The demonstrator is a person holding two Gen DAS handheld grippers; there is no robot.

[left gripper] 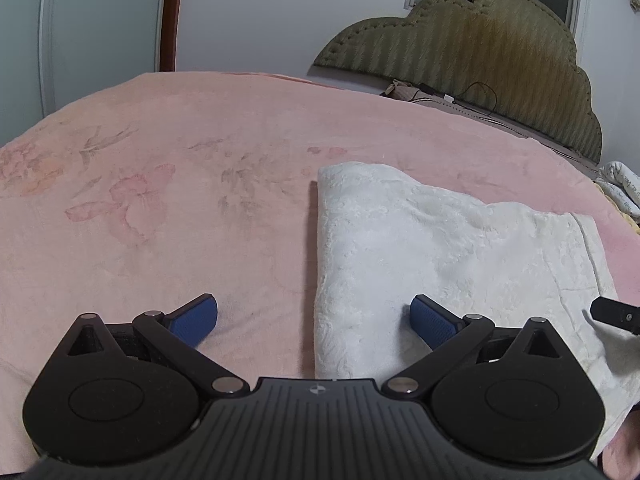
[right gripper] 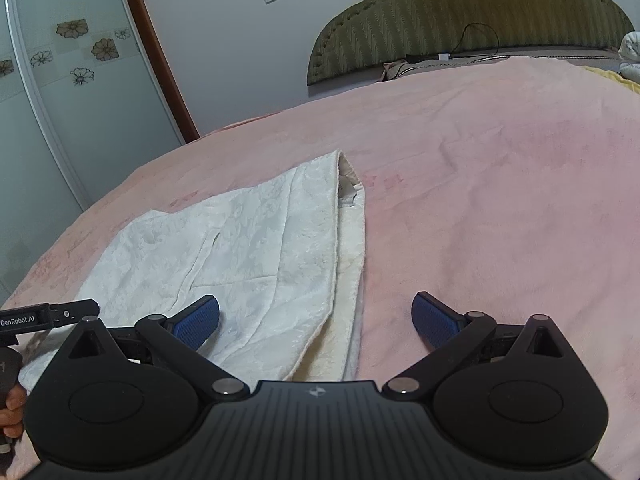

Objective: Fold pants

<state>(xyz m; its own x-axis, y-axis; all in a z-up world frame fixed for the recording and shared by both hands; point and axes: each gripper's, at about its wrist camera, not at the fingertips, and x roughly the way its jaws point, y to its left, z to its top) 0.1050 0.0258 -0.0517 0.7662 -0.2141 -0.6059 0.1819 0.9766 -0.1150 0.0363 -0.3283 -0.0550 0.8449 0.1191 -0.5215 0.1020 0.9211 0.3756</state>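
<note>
Pants of white, embossed plush fabric (left gripper: 420, 248) lie folded into a flat block on the pink floral fleece blanket (left gripper: 180, 152) that covers the bed, with a cream inner layer showing along one edge. The left gripper (left gripper: 314, 318) hovers over the block's left edge, its blue-padded jaws spread wide and holding nothing. The right gripper (right gripper: 316, 318) hangs over the opposite edge, likewise wide open and empty. An olive, scalloped padded headboard (right gripper: 480, 12) stands at the bed's far end.
</note>
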